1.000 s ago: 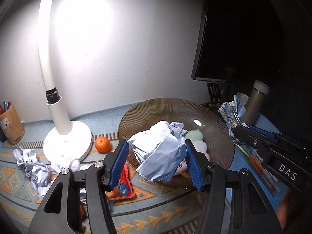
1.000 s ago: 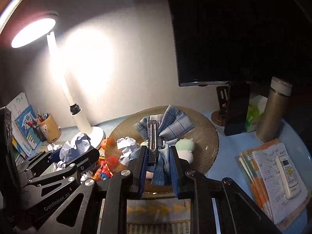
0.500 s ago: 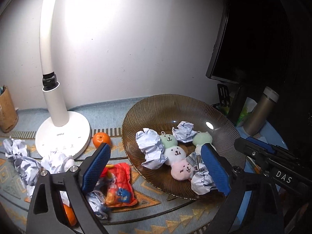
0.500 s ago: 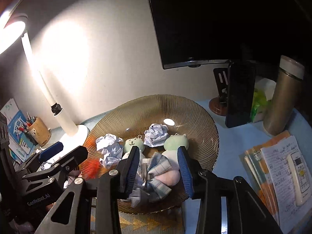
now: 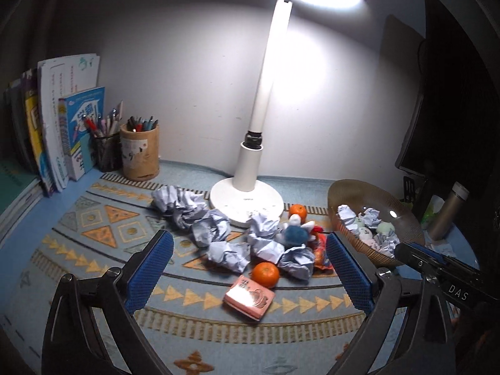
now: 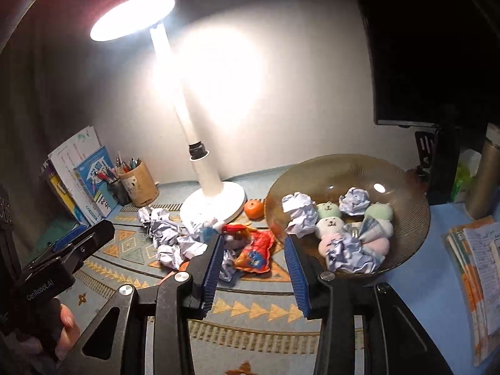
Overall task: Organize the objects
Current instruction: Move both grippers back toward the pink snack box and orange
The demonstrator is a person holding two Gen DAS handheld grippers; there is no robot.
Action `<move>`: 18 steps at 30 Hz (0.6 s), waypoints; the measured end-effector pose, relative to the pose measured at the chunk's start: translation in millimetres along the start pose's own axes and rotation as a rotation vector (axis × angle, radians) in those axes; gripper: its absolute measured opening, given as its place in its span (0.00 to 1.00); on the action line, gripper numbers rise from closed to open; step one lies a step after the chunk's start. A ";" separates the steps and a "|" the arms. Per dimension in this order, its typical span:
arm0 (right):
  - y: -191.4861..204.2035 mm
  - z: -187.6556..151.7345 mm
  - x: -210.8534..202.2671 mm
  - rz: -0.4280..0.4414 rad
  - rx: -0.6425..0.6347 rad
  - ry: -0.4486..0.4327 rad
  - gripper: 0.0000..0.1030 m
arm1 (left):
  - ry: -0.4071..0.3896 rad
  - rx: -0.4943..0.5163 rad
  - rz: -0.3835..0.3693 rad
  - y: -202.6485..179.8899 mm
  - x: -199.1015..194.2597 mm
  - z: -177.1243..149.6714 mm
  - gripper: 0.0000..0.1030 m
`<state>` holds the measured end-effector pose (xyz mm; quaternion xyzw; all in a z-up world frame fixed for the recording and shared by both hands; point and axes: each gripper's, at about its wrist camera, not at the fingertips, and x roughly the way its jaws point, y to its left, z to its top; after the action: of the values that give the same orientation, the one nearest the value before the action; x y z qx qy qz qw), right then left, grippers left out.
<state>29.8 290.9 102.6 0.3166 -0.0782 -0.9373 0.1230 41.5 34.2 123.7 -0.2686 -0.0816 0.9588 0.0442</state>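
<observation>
Patterned blue mat [image 5: 93,234] now fills the left wrist view, where a second ago the brown ribbed bowl [image 6: 350,168] sat dead ahead; the bowl has slid to the right edge. The crumpled paper wad [image 6: 353,254] that the left gripper [image 5: 250,268] pinched then now lies in the bowl among the plush toys [image 6: 331,225], and the plaid cloth [image 6: 372,228] from the right gripper [image 6: 253,262] rests there too. Left jaws are opening, spread wide and empty, angled down over loose paper balls [image 5: 225,253], an orange [image 5: 265,274] and a pink packet [image 5: 249,297]. Right jaws stand partly parted, empty, angled down beside the bowl's near rim.
</observation>
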 end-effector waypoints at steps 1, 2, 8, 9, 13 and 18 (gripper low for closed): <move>4.2 -9.7 9.9 0.015 0.004 0.019 0.38 | 0.017 -0.016 0.025 12.6 4.5 -9.2 0.95; 7.8 -19.2 19.9 0.023 0.003 0.036 0.39 | 0.040 -0.031 0.044 24.1 11.2 -18.9 0.95; 11.8 -61.4 65.9 0.015 -0.021 0.104 0.41 | 0.095 -0.037 0.085 51.5 43.5 -66.7 0.95; 10.3 -65.1 69.4 0.013 -0.024 0.104 0.41 | 0.109 -0.028 0.091 49.1 47.2 -71.0 0.95; 4.0 -67.5 80.9 0.024 -0.010 0.147 0.43 | 0.111 0.041 0.094 37.8 48.0 -73.3 0.95; 0.5 -67.5 79.8 0.039 0.006 0.147 0.43 | 0.106 0.106 0.110 25.5 46.4 -75.3 0.95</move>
<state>9.8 263.4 3.7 0.3835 -0.0781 -0.9086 0.1457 40.3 25.2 32.0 -0.3203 -0.0135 0.9472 0.0101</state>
